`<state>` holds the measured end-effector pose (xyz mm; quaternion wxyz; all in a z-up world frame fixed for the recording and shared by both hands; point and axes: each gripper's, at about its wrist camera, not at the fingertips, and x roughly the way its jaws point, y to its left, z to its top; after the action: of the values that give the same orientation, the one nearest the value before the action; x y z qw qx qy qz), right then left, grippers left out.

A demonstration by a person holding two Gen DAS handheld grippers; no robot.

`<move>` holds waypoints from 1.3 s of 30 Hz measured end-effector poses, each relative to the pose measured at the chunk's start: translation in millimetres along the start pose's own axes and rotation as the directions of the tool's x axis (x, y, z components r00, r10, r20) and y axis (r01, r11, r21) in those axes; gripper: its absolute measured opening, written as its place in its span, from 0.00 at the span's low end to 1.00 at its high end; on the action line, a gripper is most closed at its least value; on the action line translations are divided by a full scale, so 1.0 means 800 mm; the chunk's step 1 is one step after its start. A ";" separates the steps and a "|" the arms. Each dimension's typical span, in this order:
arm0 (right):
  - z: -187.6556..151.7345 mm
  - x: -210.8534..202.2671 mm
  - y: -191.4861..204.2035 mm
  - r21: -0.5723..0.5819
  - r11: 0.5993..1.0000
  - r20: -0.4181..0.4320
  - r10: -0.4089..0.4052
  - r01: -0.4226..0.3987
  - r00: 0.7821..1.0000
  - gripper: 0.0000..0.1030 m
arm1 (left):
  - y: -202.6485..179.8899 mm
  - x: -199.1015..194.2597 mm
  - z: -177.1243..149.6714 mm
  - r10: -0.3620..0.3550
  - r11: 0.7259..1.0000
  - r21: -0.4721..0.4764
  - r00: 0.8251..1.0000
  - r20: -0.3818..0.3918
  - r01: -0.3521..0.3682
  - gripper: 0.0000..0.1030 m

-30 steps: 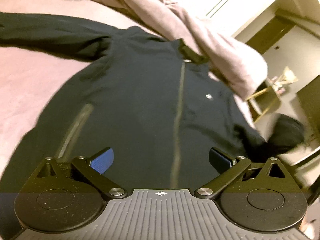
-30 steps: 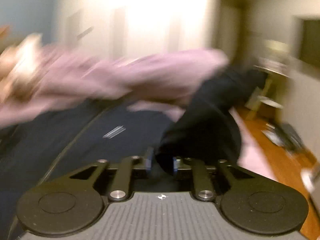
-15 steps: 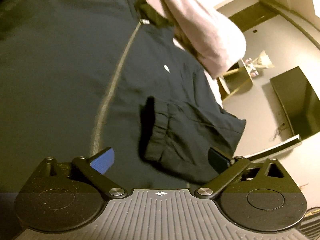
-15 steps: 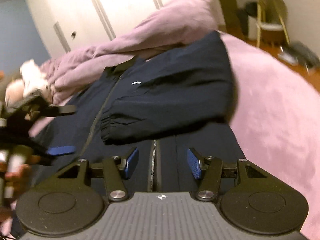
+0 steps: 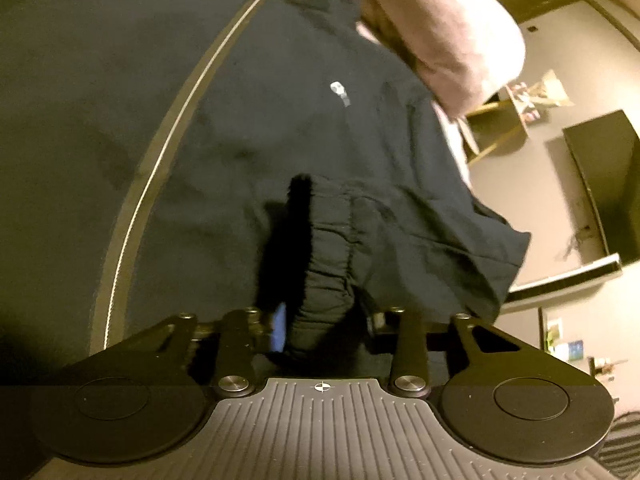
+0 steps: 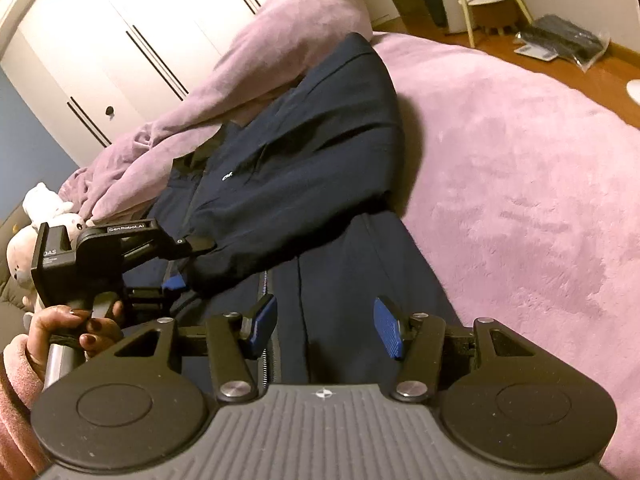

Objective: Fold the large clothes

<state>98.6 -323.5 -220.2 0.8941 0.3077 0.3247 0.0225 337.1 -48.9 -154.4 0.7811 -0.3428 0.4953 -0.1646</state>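
A dark navy zip-front jacket point(image 6: 304, 184) lies spread on a bed covered with a fuzzy pink blanket point(image 6: 520, 184), its collar toward a rumpled mauve duvet point(image 6: 248, 76) heaped at the far side. One sleeve point(image 5: 384, 232) is folded across the chest, just below a small white logo point(image 5: 339, 91) and to the side of the pale zipper line point(image 5: 160, 176). The left hand-held gripper point(image 5: 325, 322) has its fingers pressed in on the ribbed cuff point(image 5: 324, 296) at the end of that sleeve, pinching it; a blue pad shows beside the bunched fabric. The right hand-held gripper point(image 6: 325, 330) hovers over the jacket's lower front with its blue-padded fingers point(image 6: 387, 332) spread apart, gripping nothing. In the right wrist view, a hand point(image 6: 76, 326) with dark nail polish holds the left tool's handle, and white plush toys point(image 6: 44, 208) sit beyond it.
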 end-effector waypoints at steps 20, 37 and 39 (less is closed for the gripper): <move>0.085 0.130 0.055 0.143 0.983 -0.044 0.126 -0.119 0.991 0.55 | 0.154 -0.163 0.106 0.277 0.957 -0.006 0.907 0.318 -0.290 0.49; 0.140 0.220 0.047 0.380 0.907 0.046 0.176 -0.180 0.983 0.50 | 0.074 -0.199 0.174 0.271 0.893 0.135 0.752 0.601 -0.430 0.09; 0.144 0.231 0.041 0.405 0.897 0.051 0.169 -0.175 0.984 0.32 | 0.074 -0.194 0.179 0.269 0.894 0.134 0.751 0.603 -0.428 0.09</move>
<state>317.8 -314.2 -237.1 0.8071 0.5149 0.2871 0.0310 388.5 139.6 -53.9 0.9478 -0.1693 0.2684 0.0309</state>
